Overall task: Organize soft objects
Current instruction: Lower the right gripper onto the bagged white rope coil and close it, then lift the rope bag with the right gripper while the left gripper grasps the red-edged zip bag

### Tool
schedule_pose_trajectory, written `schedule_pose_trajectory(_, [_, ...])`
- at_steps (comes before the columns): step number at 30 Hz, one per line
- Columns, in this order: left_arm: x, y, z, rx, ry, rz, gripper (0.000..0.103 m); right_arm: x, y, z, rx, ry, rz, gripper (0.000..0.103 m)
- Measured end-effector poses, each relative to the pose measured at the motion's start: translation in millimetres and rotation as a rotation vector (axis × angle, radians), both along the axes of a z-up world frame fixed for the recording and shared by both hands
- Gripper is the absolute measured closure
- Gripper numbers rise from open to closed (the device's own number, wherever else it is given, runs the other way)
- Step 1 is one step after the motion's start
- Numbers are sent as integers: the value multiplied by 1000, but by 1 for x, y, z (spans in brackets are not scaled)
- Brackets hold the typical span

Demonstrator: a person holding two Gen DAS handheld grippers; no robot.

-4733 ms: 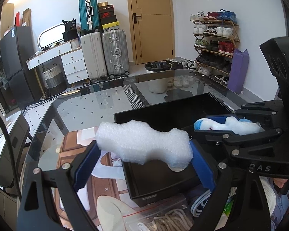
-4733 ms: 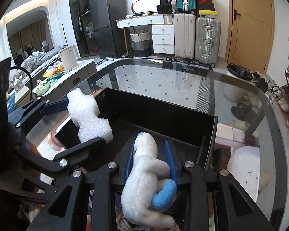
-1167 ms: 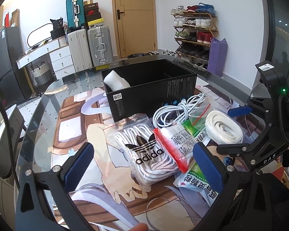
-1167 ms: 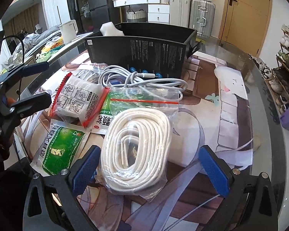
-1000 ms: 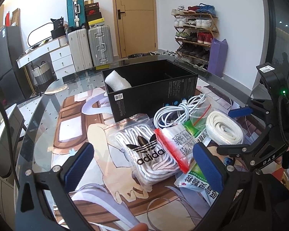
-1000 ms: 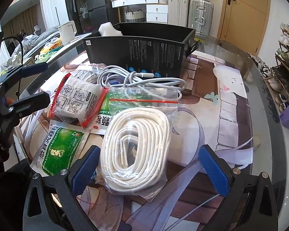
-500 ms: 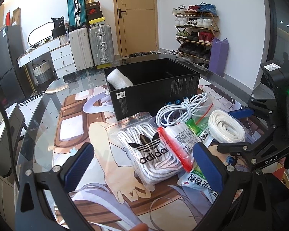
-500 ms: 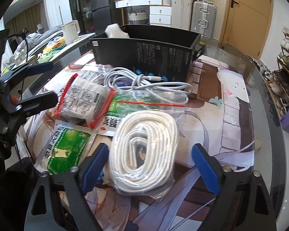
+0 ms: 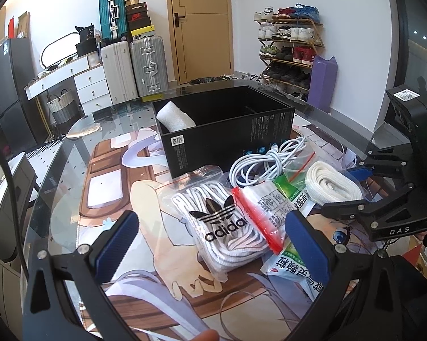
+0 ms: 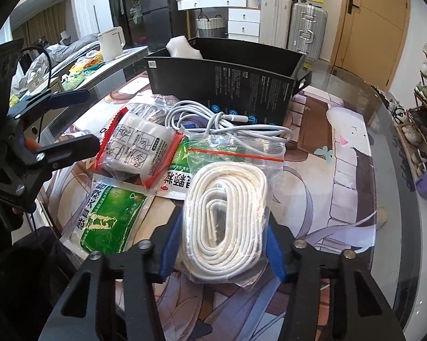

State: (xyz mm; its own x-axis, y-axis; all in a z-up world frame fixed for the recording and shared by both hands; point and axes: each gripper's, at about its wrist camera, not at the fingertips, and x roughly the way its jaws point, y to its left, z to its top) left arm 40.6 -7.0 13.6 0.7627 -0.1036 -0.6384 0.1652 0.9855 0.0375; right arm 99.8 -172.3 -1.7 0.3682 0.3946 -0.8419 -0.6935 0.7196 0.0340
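In the left wrist view, the left gripper (image 9: 210,241) has its jaws wide apart above the adidas lace bag (image 9: 225,227), with bare table mat (image 9: 105,182) at 10 o'clock. In the right wrist view, the right gripper (image 10: 223,244) has just been closing, and its blue pads (image 10: 170,244) now squeeze the bagged white rope coil (image 10: 225,216). The black box (image 10: 227,85) sits at 12 o'clock, and open mat runs toward the table edge (image 10: 384,130) at 2 o'clock.

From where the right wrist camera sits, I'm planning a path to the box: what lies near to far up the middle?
Bagged white rope coil → clear zip bag with red seal → white cable → black box.
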Motion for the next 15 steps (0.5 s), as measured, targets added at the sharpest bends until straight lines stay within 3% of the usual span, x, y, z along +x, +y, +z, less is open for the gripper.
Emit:
schedule_pose_trajectory(9, [0, 1, 0, -1, 1, -4, 0, -4, -8, 12, 10, -24, 14, 56])
schedule_pose_trajectory(15, [-1, -2, 1, 2, 3, -4, 0, -6, -20, 33, 73, -50, 4, 56])
